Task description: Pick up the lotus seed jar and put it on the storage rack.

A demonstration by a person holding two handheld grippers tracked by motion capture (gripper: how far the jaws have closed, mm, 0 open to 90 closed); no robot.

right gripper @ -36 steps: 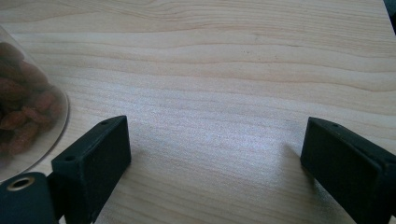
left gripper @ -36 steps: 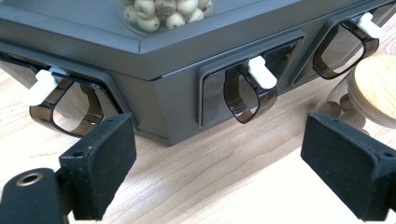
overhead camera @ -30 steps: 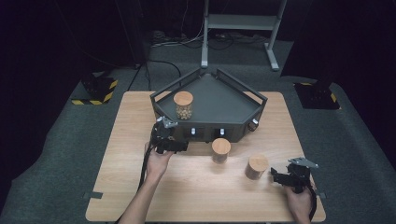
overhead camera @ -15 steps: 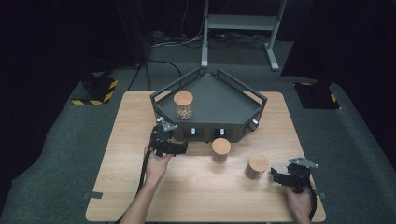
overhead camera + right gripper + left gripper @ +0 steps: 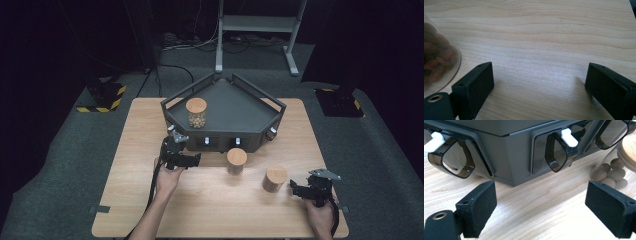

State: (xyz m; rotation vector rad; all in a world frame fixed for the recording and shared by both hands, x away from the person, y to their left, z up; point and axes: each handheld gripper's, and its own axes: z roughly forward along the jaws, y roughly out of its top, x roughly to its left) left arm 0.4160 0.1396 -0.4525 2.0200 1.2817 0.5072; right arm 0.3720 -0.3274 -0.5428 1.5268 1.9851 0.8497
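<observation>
Now | L hand-held gripper (image 5: 194, 160) open nr jar (image 5: 236, 160) | R hand-held gripper (image 5: 296, 188) open

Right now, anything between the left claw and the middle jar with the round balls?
Nothing visible. The left claw is open over bare table; the jar stands just beyond its right pad, beside the dark tray.

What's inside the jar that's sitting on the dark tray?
The jar on the tray holds small pale round balls under its wooden lid. What they are is too small to tell.
</observation>
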